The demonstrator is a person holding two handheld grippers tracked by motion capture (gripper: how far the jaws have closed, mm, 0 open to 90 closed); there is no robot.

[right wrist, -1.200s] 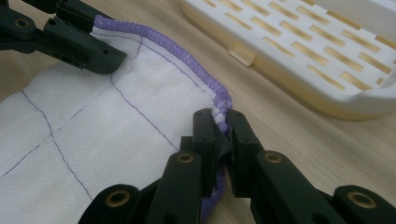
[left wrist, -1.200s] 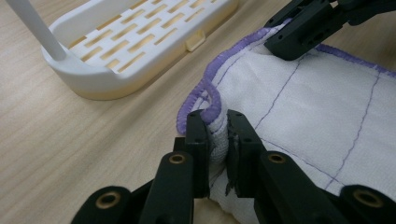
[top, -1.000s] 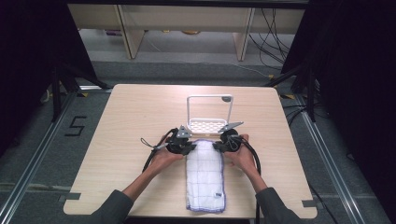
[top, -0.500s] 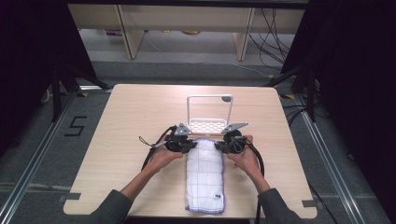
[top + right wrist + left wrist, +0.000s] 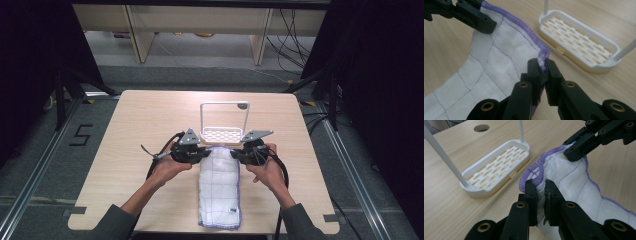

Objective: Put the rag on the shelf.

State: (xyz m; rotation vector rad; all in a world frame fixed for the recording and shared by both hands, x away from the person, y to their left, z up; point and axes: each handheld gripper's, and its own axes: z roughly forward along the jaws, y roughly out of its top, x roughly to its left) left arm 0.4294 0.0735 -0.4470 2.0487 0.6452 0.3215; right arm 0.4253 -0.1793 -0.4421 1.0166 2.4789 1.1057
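High view, both claws pinching cloth [image 5: 219, 182] corners

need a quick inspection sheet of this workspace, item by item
Surface: light wood table, with a round hole near the rack's far end in the left gripper view.
Job's things: white cloth with purple hem, lying lengthwise toward the person, far end lifted at both corners; white slotted rack with tall wire frame just beyond it.
Clutter: nothing seen.
Grippers: left tool shut on the cloth's left far corner; right tool shut on the right far corner.
Cables: black cable loops from each tool along the hands; more cables on the floor, far right.
Surroundings: dark curtains at both sides, shelf legs beyond, a floor mark reading 5 at left.
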